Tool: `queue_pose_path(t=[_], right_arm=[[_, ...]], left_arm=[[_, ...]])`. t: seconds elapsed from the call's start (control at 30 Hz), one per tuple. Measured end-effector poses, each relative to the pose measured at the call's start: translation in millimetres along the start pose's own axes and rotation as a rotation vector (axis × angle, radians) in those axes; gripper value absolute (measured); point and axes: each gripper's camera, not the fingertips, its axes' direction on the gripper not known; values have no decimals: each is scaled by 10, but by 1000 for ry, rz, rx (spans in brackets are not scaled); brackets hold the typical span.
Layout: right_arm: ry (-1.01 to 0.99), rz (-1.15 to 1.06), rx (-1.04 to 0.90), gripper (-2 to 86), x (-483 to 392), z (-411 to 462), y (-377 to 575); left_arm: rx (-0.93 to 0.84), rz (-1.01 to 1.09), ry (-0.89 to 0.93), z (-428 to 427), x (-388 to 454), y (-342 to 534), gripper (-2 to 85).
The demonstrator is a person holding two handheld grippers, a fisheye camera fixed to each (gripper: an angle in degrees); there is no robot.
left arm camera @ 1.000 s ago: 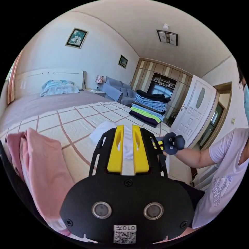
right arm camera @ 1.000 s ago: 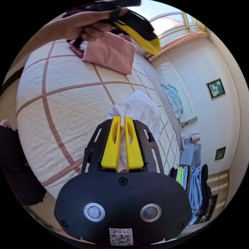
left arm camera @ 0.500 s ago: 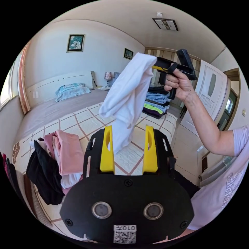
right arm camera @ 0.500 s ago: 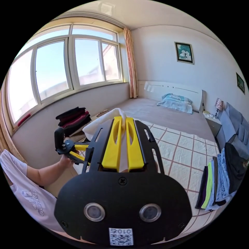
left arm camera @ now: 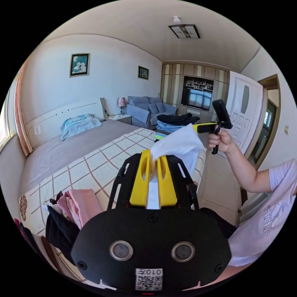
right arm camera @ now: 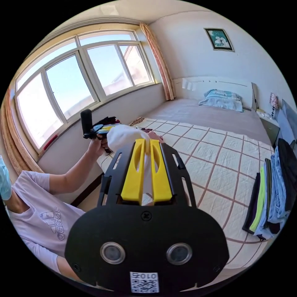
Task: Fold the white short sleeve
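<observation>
Cloth is bunching between both tools: you are holding the white short sleeve [left arm camera: 181,145] up in the air above the bed [left arm camera: 102,167], off the quilt. Your left gripper [left arm camera: 153,161] is pinching one bunched edge with its yellow jaws nearly closed on the fabric, and your right gripper [right arm camera: 147,148] is clamping another part of the shirt the same way. Beside the bed's near edge, unfolded pink and black clothes [left arm camera: 72,210] are lying; at its far corner a folded stack [left arm camera: 173,122] is sitting.
</observation>
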Motion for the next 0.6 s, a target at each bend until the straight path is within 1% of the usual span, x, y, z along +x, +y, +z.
queue_pose_path(t=[0.07,0.17,0.23,0.33,0.4,0.47,0.5,0.6], right_arm=[[-22,33,39,37,181,-109,181],[38,76,142,35,305,-344,402],[59,62,181,40,244,-472,454],[90,-64,212,69,-211,-606,419],[173,-173,178,74,-756,-628,379],[238,-269,157,73,-1181,-658,447],[287,-313,147,75,-1422,-684,543],[438,-312,161,89,-1816,-723,833]], left_arm=[[3,-20,76,-10,-81,-263,11],[-35,30,58,-27,-14,-687,11],[-28,64,55,-114,75,-929,12],[-20,118,2,-334,308,-1264,12],[-5,141,-49,-492,449,-1403,12],[48,152,-94,-723,576,-1554,12],[67,146,-95,-781,590,-1590,12],[154,135,-40,-1010,644,-1782,11]])
